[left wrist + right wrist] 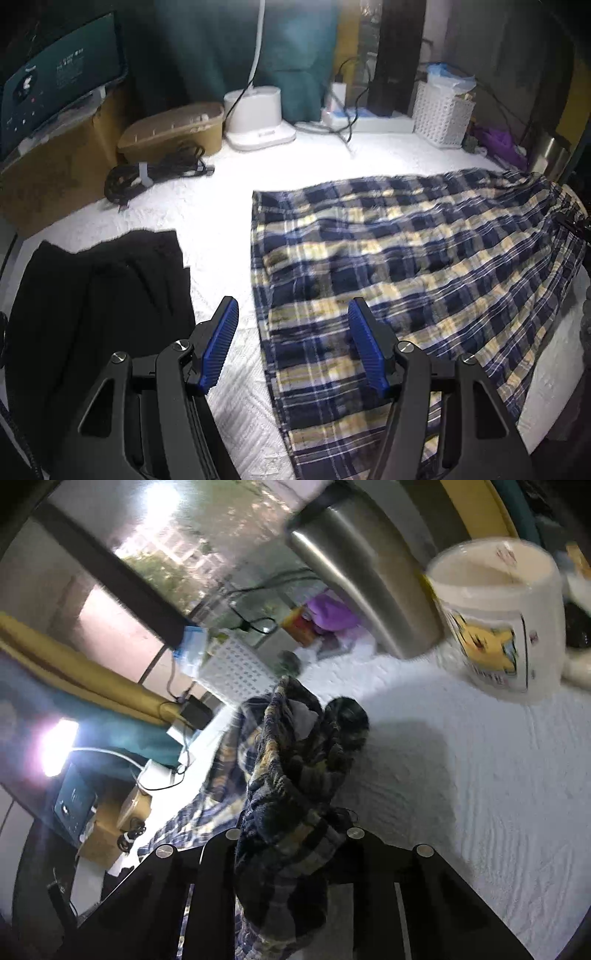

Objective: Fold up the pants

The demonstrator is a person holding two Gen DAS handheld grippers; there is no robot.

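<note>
Blue, yellow and white plaid pants (pixel 406 266) lie spread on the white bed cover (pixel 221 206), reaching to the right. My left gripper (pixel 293 332) is open, its blue pads (pixel 221 343) straddling the pants' left edge just above the cloth. My right gripper (pixel 291 834) is shut on a bunched end of the plaid pants (pixel 295 775) and holds it lifted above the cover; its fingertips are hidden by the cloth. The right gripper shows at the far right edge of the left wrist view (pixel 576 225).
A folded black garment (pixel 99 314) lies left of the pants. At the back stand a brown box (pixel 173 129), a coiled black cable (pixel 147 173), a white device (pixel 255 114) and a white basket (pixel 441 112). A steel cylinder (pixel 365 565) and a white tub (pixel 502 616) stand near the right gripper.
</note>
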